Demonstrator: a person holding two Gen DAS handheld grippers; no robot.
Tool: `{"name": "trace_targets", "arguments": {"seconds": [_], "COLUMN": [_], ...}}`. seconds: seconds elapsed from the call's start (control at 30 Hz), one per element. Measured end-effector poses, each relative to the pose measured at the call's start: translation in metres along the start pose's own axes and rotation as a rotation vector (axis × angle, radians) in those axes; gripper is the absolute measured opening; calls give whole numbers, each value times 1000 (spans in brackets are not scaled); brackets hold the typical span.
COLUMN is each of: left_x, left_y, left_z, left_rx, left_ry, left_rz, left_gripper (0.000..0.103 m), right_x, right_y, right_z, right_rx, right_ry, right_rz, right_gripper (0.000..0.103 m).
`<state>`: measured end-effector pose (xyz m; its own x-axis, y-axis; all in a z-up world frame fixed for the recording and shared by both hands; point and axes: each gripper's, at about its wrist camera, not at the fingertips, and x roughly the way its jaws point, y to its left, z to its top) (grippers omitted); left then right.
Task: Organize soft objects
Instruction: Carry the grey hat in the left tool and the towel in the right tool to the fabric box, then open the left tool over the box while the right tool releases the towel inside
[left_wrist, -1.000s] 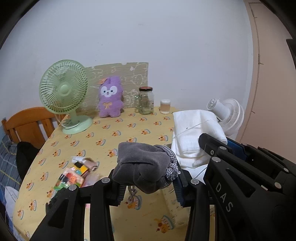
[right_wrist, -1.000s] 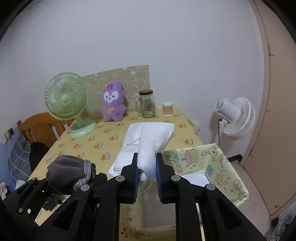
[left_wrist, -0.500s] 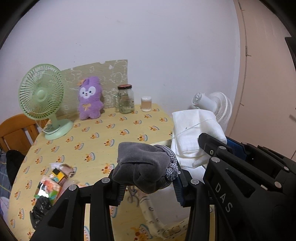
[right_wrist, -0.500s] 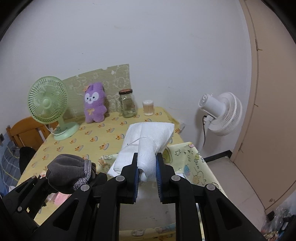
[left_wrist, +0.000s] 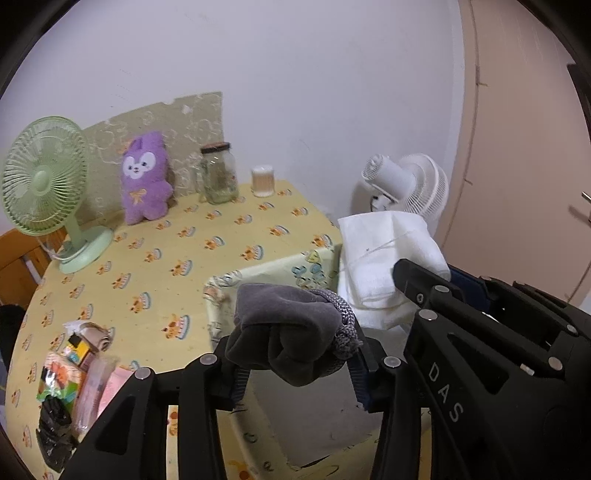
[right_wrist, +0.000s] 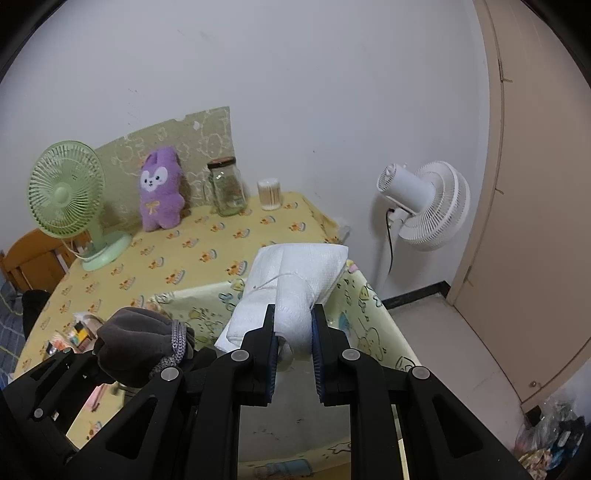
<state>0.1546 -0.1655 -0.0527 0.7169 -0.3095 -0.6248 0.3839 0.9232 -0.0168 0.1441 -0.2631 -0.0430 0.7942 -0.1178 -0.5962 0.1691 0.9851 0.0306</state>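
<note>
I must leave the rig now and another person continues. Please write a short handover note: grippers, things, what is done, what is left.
Left gripper: jaws have just been opening, with the grey cloth between them, above the bin.
Right gripper: shut on the towel, also above the bin.
Done: both pieces are picked up and held over the bin; neither is inside yet.
Left: drop both into the bin. After that, perhaps the plush at the back of the table.
</note>
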Motion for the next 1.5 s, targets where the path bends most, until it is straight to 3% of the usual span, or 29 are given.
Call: {"name": "trace_targets", "arguments": {"seconds": [0.07,0.13,0.37,0.5,0.57,0.63,1.5], "left_x": [5,8,11,11,10,9,-45], "left_y": [-3,-5,-9,-12,-13,-13,9], "left_z": [-1,-3,-4,-3,-4,-4,-11], "left_rx": [12,19,35,46,46,42,34], "left_ry": [21,27,38,42,42,41,-47], "left_rz": [-12,-5,-5,-2,-5,-10,31], "left_gripper": [66,73,82,84,85,86,90], "right_x": [5,8,14,17,16,12,-40], "right_y": [-3,-4,-9,-11,-12,-12,23], "right_z": [-2,-4,-8,-9,-10,-11,-10], "right_rx": [1,1,12,21,28,33,-38], "right_ry": [14,26,48,79,78,63,-57], "right_rz": [0,5,24,38,38,32,28], "right_gripper": [19,19,23,33,55,68,94]}}
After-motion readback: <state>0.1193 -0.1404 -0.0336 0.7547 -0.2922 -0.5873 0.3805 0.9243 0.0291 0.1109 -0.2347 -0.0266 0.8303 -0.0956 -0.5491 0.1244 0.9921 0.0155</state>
